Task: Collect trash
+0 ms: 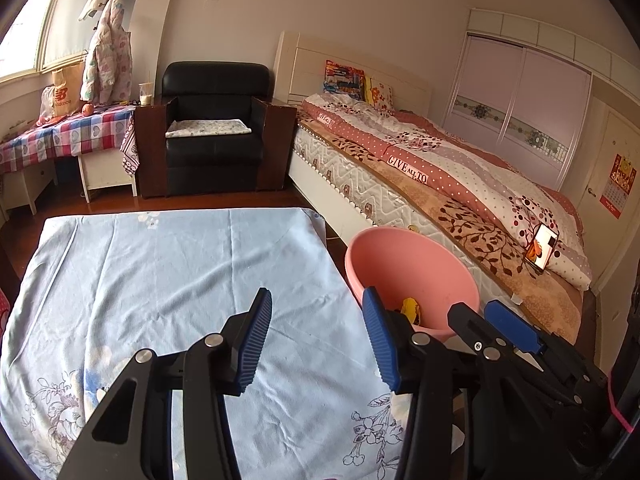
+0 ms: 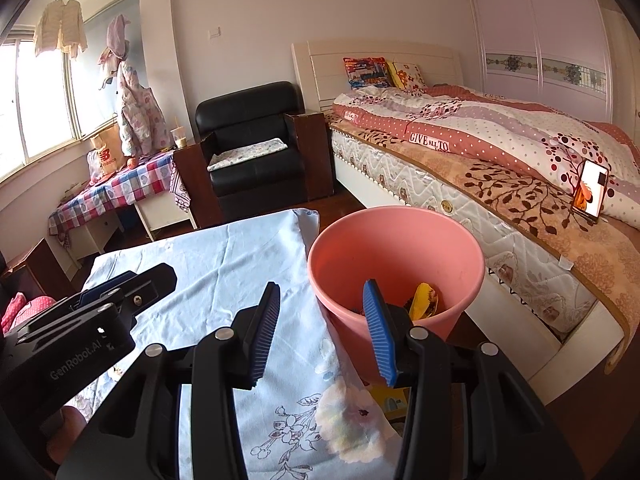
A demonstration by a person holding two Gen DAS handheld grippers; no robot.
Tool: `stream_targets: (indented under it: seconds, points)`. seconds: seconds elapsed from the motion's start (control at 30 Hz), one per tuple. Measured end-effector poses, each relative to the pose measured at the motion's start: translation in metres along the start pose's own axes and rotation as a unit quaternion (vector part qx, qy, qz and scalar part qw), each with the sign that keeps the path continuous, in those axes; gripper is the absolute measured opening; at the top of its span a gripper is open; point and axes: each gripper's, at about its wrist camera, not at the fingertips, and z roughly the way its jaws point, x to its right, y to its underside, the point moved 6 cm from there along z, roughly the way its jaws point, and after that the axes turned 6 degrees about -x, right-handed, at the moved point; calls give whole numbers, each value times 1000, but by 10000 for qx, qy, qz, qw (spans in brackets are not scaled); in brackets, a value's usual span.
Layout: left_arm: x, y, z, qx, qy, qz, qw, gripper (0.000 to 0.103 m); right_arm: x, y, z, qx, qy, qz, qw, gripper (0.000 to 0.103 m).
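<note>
The pink bin point(image 2: 396, 264) stands on the floor, just beside the counter point(image 1: 160, 280) and between it and the bed point(image 2: 520, 200). Trash already sits inside it: a yellow wrapper point(image 2: 426, 300) low in the bin, and something dark next to it that you cannot make out. The wrapper looks light, thin and crinkly, so it would squash easily and might slip; pinch a folded edge if you need it. The bin looks like light, stiff plastic; take it by the rim.

Your left tool point(image 1: 316, 340) is open wide and holds nothing. Your right tool point(image 2: 324, 328) is open too, and empty, near the bin's rim.

The counter's blue cloth shows no trash. Space by the bin is tight: cloth edge on one side, bed on the other.
</note>
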Motion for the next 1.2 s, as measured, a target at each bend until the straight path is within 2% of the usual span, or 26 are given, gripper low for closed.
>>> stream_targets:
  seconds: [1.2]
  points:
    - [-4,10,1,-41,14,-41,10000,46,-2,2,0,-21,-4,5,10000,44]
